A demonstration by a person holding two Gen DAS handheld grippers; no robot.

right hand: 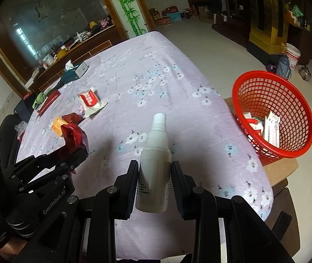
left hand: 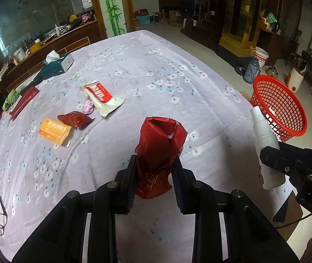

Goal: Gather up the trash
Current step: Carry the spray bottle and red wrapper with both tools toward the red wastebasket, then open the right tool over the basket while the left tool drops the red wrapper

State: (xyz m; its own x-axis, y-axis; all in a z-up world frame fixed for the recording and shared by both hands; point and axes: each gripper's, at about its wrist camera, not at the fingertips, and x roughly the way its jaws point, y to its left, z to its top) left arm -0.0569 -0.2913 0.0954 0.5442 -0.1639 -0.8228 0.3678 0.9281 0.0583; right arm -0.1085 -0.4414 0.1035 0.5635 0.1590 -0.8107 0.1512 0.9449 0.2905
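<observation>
My left gripper (left hand: 155,162) is shut on a crumpled red plastic bag (left hand: 158,140), held just above the table. My right gripper (right hand: 154,168) is shut on a white spray bottle (right hand: 156,153), nozzle pointing forward. Each view shows the other tool: the right gripper (left hand: 267,157) with the bottle (left hand: 265,131), the left gripper (right hand: 72,153) with the bag (right hand: 74,137). A red mesh basket (right hand: 298,149) stands off the table's right edge, with several packets inside. On the cloth lie a white-and-red packet (left hand: 100,96), a purple wad (left hand: 88,107), a dark red wrapper (left hand: 76,119) and an orange box (left hand: 54,130).
The table (left hand: 156,65) wears a lilac flowered cloth. At its far left stand a tissue box (left hand: 57,63), a red pack (left hand: 23,102) and a green cloth (left hand: 11,97). Glasses (left hand: 0,217) lie near the left edge. The basket rests on a brown stool (right hand: 280,171).
</observation>
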